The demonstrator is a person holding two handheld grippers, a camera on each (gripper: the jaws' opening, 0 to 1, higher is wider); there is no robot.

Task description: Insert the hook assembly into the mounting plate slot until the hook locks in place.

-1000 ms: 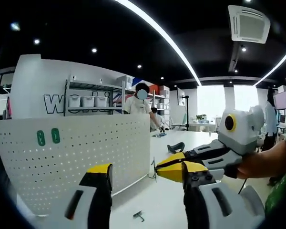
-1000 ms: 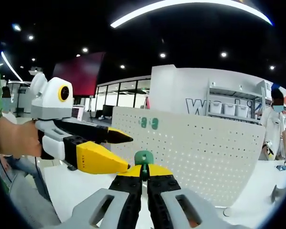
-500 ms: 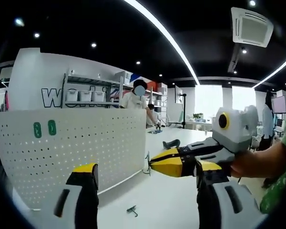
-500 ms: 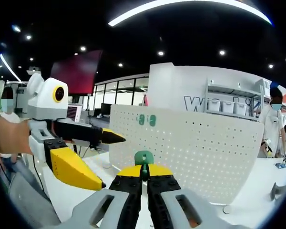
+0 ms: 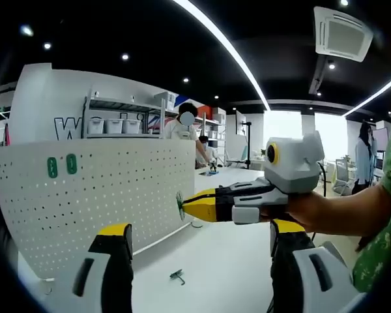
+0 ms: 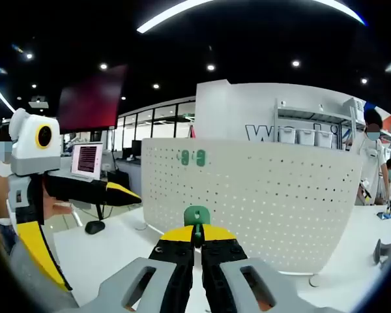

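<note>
Pinching the green hook [image 6: 197, 216], your right tool [image 6: 197, 229] faces the white pegboard [image 6: 267, 202].
Your left tool [image 5: 194, 244] is spread; a small hook [image 5: 176, 276] lies bottom center on the surface [image 5: 221, 267].

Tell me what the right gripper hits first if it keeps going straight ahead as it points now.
Probably the white pegboard: the right gripper, shut on the green hook, points at its perforated face. Depth is unclear.
</note>
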